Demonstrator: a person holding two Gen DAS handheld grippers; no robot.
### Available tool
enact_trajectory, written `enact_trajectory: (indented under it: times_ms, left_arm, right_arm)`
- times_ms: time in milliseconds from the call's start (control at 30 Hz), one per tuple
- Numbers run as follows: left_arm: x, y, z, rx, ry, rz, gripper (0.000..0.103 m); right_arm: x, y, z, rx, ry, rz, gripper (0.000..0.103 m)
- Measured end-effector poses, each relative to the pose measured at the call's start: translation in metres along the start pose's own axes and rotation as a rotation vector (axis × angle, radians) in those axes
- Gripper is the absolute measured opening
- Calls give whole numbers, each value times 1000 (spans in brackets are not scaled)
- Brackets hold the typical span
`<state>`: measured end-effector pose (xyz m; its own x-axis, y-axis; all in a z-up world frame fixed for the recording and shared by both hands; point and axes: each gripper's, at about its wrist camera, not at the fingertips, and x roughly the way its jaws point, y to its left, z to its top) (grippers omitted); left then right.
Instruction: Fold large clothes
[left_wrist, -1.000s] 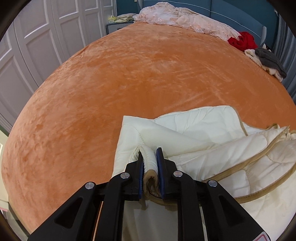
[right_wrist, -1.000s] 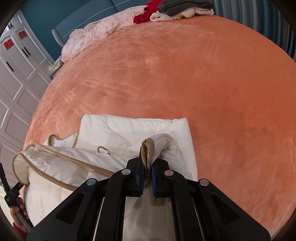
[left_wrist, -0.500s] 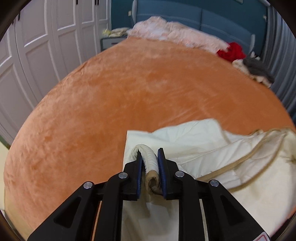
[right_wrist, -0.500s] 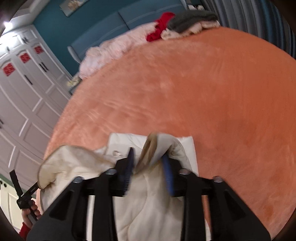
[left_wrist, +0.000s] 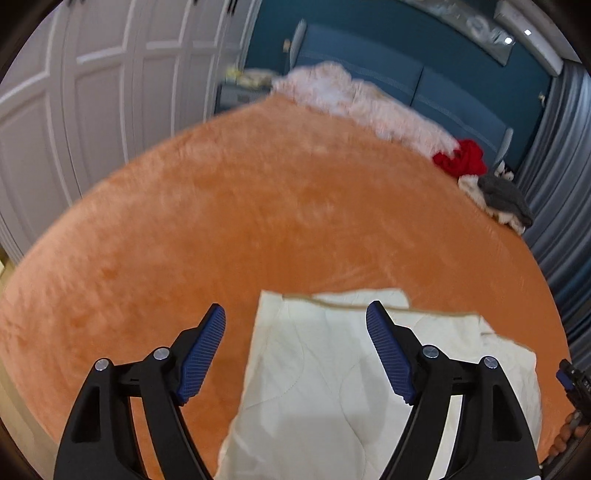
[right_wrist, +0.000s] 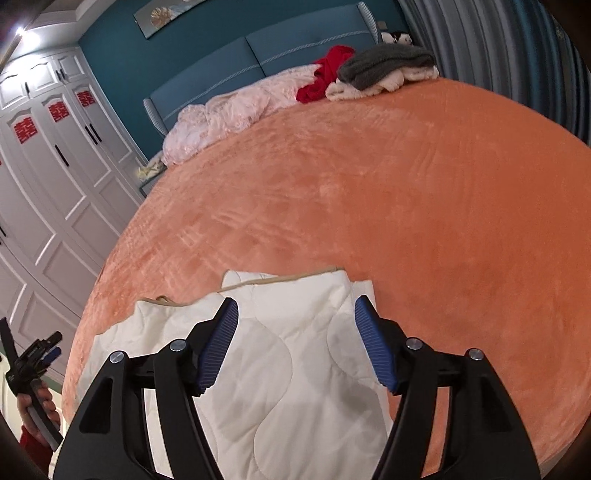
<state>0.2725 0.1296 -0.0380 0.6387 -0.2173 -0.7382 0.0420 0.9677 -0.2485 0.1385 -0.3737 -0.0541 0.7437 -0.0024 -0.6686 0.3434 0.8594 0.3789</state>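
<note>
I have just let the fold drop: both the left gripper (left_wrist: 295, 317) and right gripper (right_wrist: 293, 314) have been opening, jaws spread and empty above the cream quilted garment (right_wrist: 280, 373), which lies folded on the orange bed (right_wrist: 424, 221); next I judge the edges need squaring

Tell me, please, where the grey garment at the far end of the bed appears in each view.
Left wrist view: grey garment at the right edge, beside the curtain.
Right wrist view: grey garment at the top, right of centre.
Shared landmark: the red garment lies just left of it in both.
</note>
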Motion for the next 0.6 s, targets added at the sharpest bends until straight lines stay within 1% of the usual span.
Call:
enact_trajectory:
  times_ms: [100,133,200,300,333,367,400,433,467,500,533,567,600]
  left_arm:
    - [29,3,-7,-17,78,5,76]
    - [43,4,-8,-30,120,-6,76]
    - [56,3,-10,-44,151,-14,75]
    - [67,-2,-10,-35,168,-23,72]
    - [69,-5,-9,-29,170,-25,68]
    - [71,-6,-8,-23,175,-23,62]
    - [73,-8,-7,-17,181,-14,58]
    - [74,-10,-7,-9,182,1,45]
    - [75,-10,-6,-4,183,8,30]
    - [74,-10,-5,-1,182,7,24]
    - [73,-10,-3,1,177,7,13]
    - [71,-11,-2,7,166,10,8]
    - [67,-12,-1,16,148,14,7]
  right_arm:
    - [15,-2,0,-2,25,-22,63]
    - [23,-2,2,-8,38,-37,63]
    - [34,-4,3,-16,55,-59,63]
    - [49,-7,4,-22,82,-83,63]
    - [56,-8,4,-29,97,-96,63]
    - [60,-8,4,-34,108,-97,63]
    - [66,-8,3,-40,126,-93,53]
    - [72,-7,2,-49,147,-94,49]
    - [73,-6,1,-58,157,-101,37]
    - [74,-4,0,-69,162,-100,17]
    - [74,-2,-1,-80,165,-91,12]
    - [70,1,-1,-95,154,-92,10]
    - [66,3,0,-105,138,-91,9]
